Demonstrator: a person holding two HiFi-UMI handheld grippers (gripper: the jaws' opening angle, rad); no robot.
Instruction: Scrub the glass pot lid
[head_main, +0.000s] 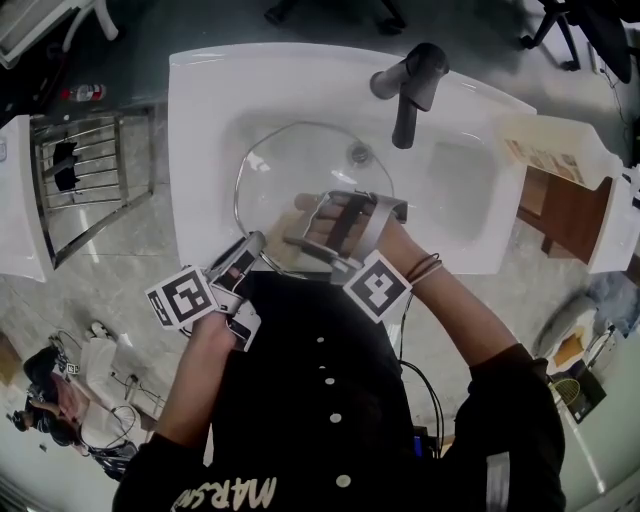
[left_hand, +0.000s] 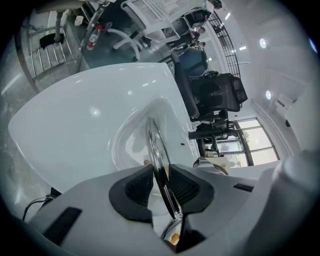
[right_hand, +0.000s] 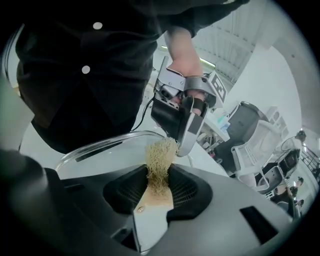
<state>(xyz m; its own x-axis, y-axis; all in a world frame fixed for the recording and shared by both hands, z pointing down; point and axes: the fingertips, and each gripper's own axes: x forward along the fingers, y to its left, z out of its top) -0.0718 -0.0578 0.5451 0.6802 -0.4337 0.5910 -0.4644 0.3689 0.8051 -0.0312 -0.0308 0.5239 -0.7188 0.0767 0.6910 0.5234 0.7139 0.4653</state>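
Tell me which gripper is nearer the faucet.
Right. The right gripper holds a scrubber over the glass lid, just short of the faucet; the left gripper clamps the lid's near rim, farther back.

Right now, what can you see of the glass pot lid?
The glass pot lid is round clear glass with a thin metal rim, held tilted over the white sink. The left claw grips its near rim; the right claw holds a tan fibrous scrubber by its face; contact is unclear.

The white sink (head_main: 205, 130) carries a dark faucet (head_main: 412, 90) — upright on its back rim.
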